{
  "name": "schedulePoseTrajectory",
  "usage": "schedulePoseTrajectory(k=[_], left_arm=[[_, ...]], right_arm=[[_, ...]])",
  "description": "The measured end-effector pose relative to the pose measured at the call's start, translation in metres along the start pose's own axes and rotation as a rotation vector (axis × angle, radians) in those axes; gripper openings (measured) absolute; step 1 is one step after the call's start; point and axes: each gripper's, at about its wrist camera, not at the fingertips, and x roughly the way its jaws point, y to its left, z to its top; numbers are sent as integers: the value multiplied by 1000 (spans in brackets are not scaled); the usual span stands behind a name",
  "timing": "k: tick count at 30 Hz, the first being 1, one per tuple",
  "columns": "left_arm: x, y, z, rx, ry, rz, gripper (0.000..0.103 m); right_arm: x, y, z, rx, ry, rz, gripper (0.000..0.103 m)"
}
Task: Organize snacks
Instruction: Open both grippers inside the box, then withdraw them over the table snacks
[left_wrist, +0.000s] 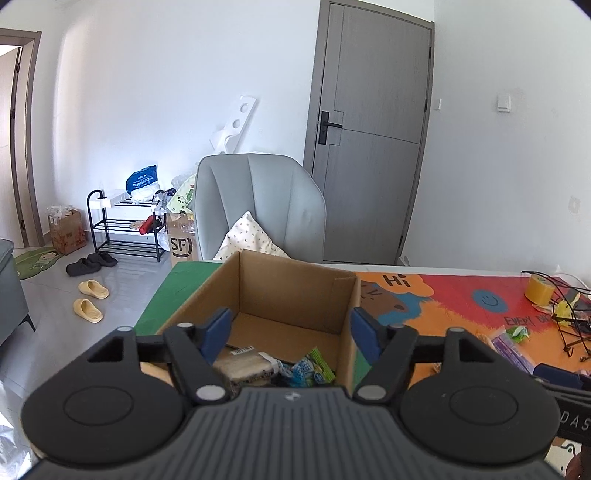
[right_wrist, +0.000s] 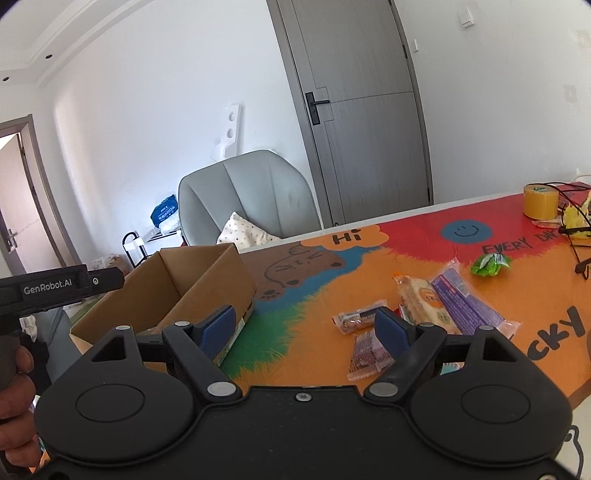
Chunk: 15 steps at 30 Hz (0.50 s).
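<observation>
An open cardboard box (left_wrist: 295, 291) stands on the colourful table mat (left_wrist: 454, 299); it also shows in the right wrist view (right_wrist: 207, 280). Inside it lie a beige packet (left_wrist: 245, 365) and blue-green wrapped snacks (left_wrist: 310, 371). My left gripper (left_wrist: 291, 332) is open and empty, over the box's near rim. My right gripper (right_wrist: 306, 328) is open and empty, above the mat to the right of the box. Loose snacks lie on the mat: a small brown packet (right_wrist: 356, 317), a purple-brown wafer packet (right_wrist: 365, 356), a cracker pack (right_wrist: 423, 301), a purple pack (right_wrist: 465, 299), a green packet (right_wrist: 489, 264).
A yellow tape roll (right_wrist: 540, 201) and black cables (right_wrist: 576, 236) sit at the mat's far right. A grey armchair (left_wrist: 258, 206) with a pillow stands behind the table. The left gripper's handle (right_wrist: 55, 284) shows at the left of the right wrist view.
</observation>
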Motion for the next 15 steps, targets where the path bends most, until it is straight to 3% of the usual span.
schedulePoseTrajectory(k=[6, 11, 15], left_arm=[[-7, -18, -6, 22, 1, -2, 88], [-13, -36, -13, 36, -10, -9, 92], [-15, -50, -21, 45, -3, -17, 93]], right_arm=[[-12, -14, -2, 22, -6, -3, 93], [-22, -27, -4, 27, -12, -10, 103], [-29, -37, -6, 27, -19, -31, 103]])
